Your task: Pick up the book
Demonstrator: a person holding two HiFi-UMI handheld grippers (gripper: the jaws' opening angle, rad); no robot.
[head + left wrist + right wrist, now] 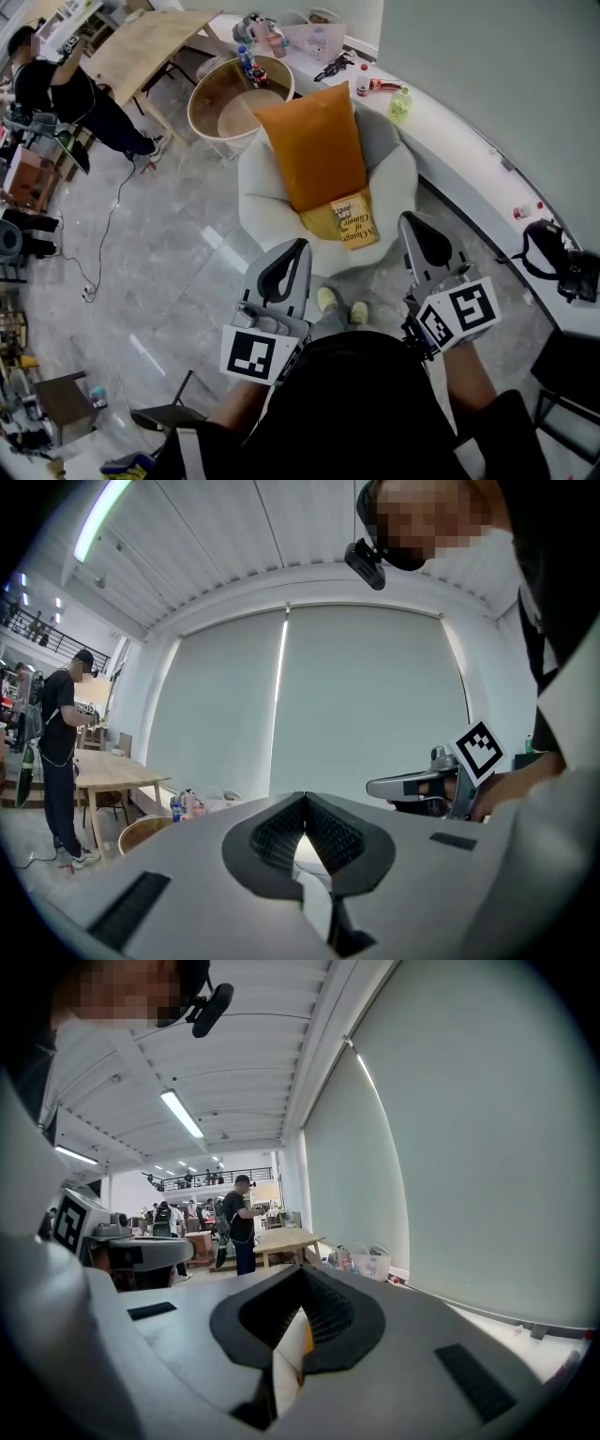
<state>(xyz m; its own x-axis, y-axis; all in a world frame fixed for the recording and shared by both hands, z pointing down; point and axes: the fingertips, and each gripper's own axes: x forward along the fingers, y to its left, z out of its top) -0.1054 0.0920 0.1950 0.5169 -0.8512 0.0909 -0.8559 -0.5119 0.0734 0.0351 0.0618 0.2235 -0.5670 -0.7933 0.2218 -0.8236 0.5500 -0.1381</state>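
head view, steeply down: a person stands before a white chair (258,192) with a gripper in each hand, both aimed toward the book (352,222). the yellow book lies flat on the seat, its far end at the foot of an orange cushion (315,145) that leans on the chair back. the left gripper (301,245) and right gripper (410,218) are held side by side, short of the seat and apart from the book, one to each side of it, likely so that either can go in. each gripper's own view shows its jaws pressed together with nothing between them; they would have to spread before any grasp. the book's near edge lies bare and looks the likeliest place to pinch, since the cushion appears to overlap the far end. the pickup has not yet begun.
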